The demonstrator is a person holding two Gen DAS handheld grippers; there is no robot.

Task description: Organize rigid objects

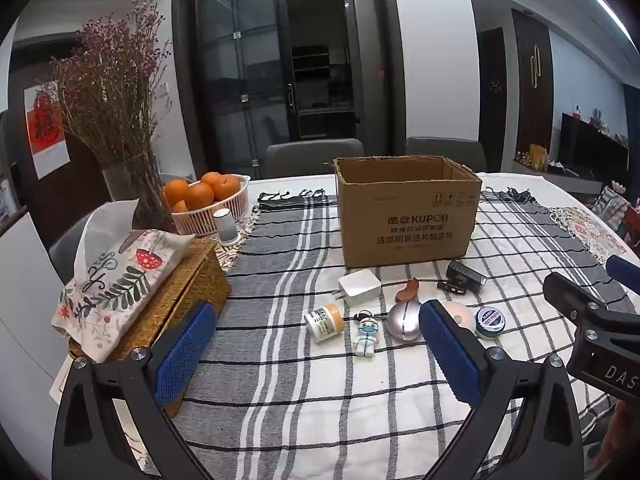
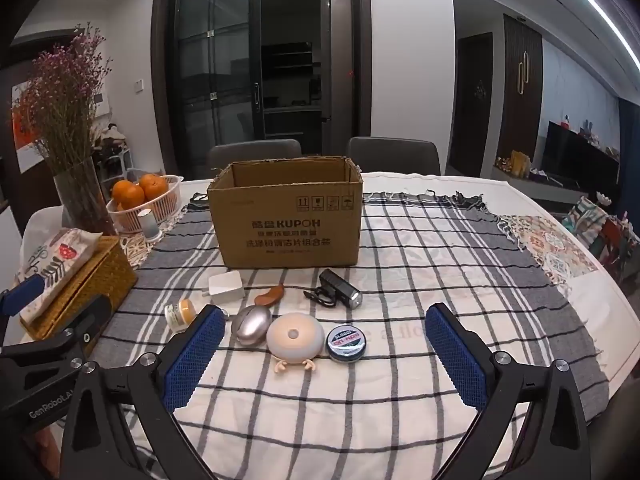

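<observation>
An open cardboard box (image 1: 408, 216) (image 2: 286, 220) stands mid-table on the checked cloth. In front of it lie a white charger (image 1: 359, 287) (image 2: 226, 286), a brown curved piece (image 1: 408, 290) (image 2: 271, 294), a black bike light (image 1: 464, 276) (image 2: 340, 290), a small jar (image 1: 323, 323) (image 2: 180, 312), a masked figurine (image 1: 366, 336), a silver egg (image 1: 402, 320) (image 2: 250, 326), a cream round crab-shaped toy (image 2: 295, 338) and a round tin (image 1: 490, 320) (image 2: 346, 342). My left gripper (image 1: 320, 354) is open and empty, held short of the objects. My right gripper (image 2: 320, 354) is open and empty, near the toy and tin.
At the left stand a wicker tissue box with a floral cover (image 1: 160, 288) (image 2: 80, 280), a vase of dried flowers (image 1: 128, 184) (image 2: 82, 196), a basket of oranges (image 1: 208, 208) (image 2: 144, 200) and a small white cylinder (image 1: 224, 224). Two grey chairs (image 2: 252, 156) stand behind the table.
</observation>
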